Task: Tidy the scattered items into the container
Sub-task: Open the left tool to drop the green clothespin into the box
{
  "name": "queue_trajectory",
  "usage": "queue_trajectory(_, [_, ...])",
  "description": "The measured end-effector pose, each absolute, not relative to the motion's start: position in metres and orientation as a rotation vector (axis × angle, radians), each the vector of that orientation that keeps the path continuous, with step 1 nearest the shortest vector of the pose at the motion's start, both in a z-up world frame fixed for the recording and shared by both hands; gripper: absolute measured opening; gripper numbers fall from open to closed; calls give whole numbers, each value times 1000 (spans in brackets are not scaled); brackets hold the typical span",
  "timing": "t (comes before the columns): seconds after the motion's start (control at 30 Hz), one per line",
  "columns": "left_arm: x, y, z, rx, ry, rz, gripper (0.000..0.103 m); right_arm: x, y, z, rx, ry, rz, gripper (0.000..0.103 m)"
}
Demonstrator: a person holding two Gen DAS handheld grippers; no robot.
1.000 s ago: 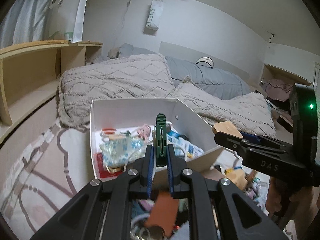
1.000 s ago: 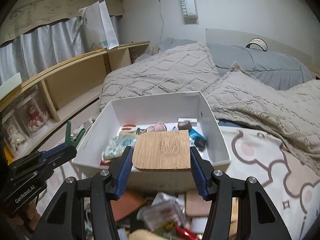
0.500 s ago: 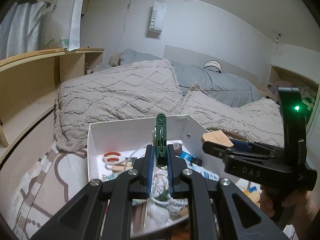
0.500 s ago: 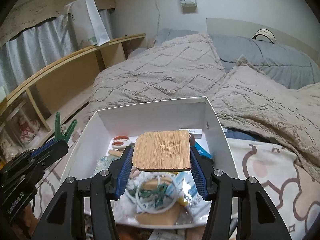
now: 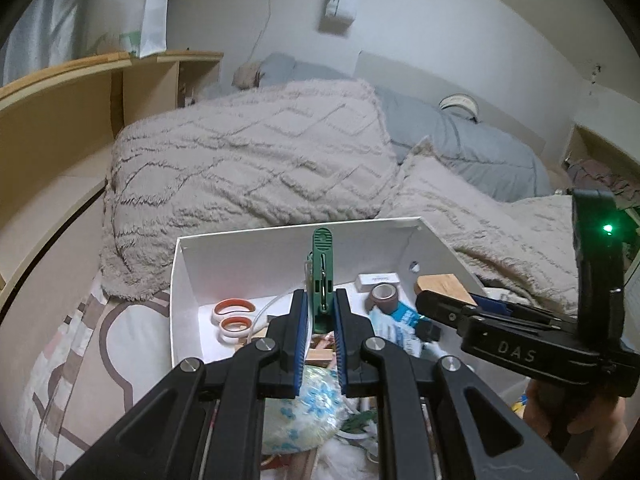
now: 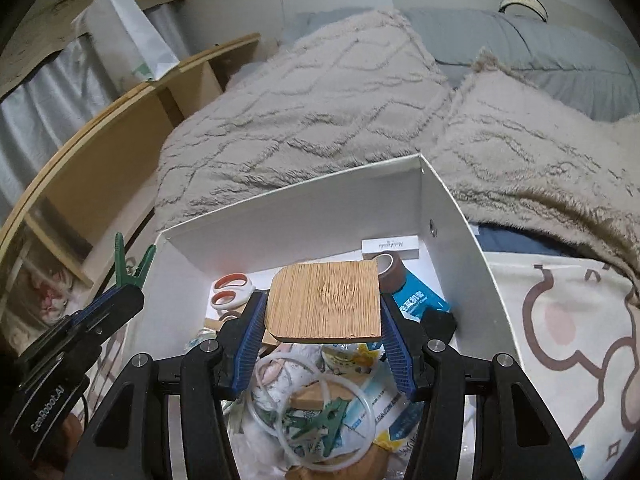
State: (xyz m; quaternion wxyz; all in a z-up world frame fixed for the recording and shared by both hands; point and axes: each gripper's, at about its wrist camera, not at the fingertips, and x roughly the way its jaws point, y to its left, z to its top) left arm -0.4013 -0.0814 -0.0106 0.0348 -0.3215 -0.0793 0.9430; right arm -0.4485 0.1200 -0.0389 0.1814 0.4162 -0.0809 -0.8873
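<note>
Right wrist: board (image 6: 324, 300) in claw (image 6: 322, 336) hangs inside box walls (image 6: 460, 248).

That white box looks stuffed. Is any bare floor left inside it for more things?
Yes: the white box is bare along its back wall, between the orange-handled scissors and the tape roll. The near half is crowded with tubing, packets and clips.
</note>
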Motion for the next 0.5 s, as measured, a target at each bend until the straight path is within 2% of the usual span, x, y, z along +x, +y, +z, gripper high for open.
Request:
queue_trajectory(0.23, [-425,-88,-26,-1109,-222,2887,13,-458,112,-55,1231,-150,-2531,57])
queue_trajectory(0.4, [-440,-93,-41,-1222,-248,2853,13,-464,115,-60,1266,-174,-2534,57])
queue_trajectory(0.5, [-445,-96,-48,-1285,-278,2823,17,-464,106,-61,1286,-70,-2552,57])
